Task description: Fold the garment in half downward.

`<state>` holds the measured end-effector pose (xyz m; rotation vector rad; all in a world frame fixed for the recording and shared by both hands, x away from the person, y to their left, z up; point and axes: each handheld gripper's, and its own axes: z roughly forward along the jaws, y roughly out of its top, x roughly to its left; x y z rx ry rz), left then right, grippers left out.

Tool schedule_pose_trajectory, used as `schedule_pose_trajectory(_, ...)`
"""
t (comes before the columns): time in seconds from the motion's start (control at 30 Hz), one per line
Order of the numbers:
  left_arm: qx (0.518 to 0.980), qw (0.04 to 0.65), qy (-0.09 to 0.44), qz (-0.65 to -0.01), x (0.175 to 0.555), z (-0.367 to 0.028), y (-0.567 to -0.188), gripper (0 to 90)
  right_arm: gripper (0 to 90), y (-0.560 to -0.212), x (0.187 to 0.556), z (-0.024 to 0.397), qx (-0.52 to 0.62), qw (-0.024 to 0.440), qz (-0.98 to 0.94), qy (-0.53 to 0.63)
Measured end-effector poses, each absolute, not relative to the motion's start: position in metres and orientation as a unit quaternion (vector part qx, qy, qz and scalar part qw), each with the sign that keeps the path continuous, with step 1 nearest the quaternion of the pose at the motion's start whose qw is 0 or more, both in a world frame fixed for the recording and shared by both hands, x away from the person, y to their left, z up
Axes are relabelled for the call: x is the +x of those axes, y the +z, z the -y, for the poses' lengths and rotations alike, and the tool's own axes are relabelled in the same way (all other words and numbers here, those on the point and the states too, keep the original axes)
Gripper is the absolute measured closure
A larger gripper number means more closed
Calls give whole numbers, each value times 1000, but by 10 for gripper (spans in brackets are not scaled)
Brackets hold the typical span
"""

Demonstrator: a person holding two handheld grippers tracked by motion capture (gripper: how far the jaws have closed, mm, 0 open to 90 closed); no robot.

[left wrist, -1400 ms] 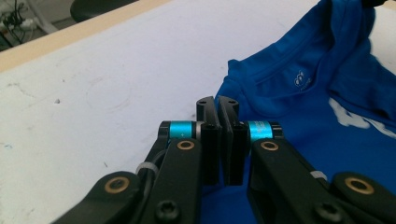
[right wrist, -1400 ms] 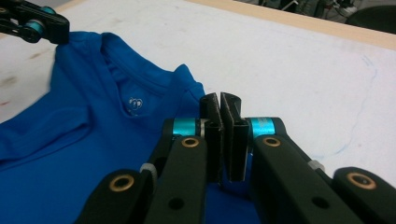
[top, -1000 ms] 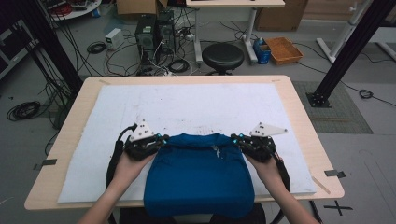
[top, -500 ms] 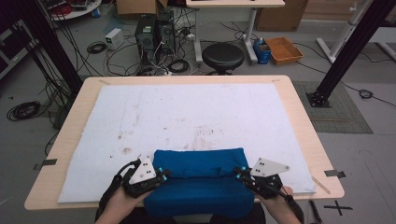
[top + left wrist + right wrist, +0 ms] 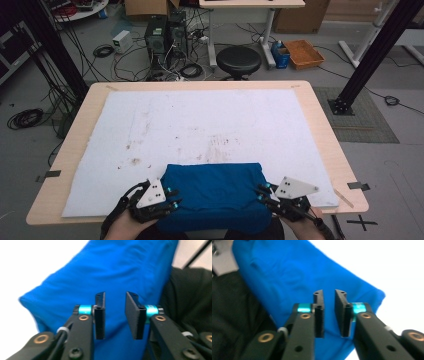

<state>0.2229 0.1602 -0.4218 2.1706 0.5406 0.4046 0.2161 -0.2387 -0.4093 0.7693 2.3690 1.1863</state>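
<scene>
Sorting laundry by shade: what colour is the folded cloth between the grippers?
The folded cloth is plain bright blue, clearest in the high view.

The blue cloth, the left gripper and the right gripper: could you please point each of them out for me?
blue cloth (image 5: 215,192): high view, middle of its folded top layer.
left gripper (image 5: 114,315): left gripper view, the gap midway between its fingertips.
right gripper (image 5: 329,313): right gripper view, the gap midway between its fingertips.
</scene>
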Motion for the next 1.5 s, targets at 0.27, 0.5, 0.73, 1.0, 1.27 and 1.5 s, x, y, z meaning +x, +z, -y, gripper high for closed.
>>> schedule_pose_trajectory(0.27,796,444,190,-365,287,-174,-418,602,601,-411,284,249,400,176,-785,440)
schedule_pose_trajectory(0.5,786,420,128,-436,319,-183,-438,606,597,-434,322,246,463,101,-778,412)
schedule_pose_trajectory(0.73,796,414,112,-428,315,-181,-448,760,791,-443,321,242,441,91,-803,390)
schedule_pose_trajectory(1.0,796,418,115,-422,312,-182,-447,854,853,-440,317,246,422,102,-809,396)
schedule_pose_trajectory(1.27,800,416,141,-408,326,-183,-436,860,854,-430,332,246,409,126,-808,404)
schedule_pose_trajectory(1.5,796,418,165,-406,357,-183,-426,861,854,-417,360,244,413,144,-800,411)
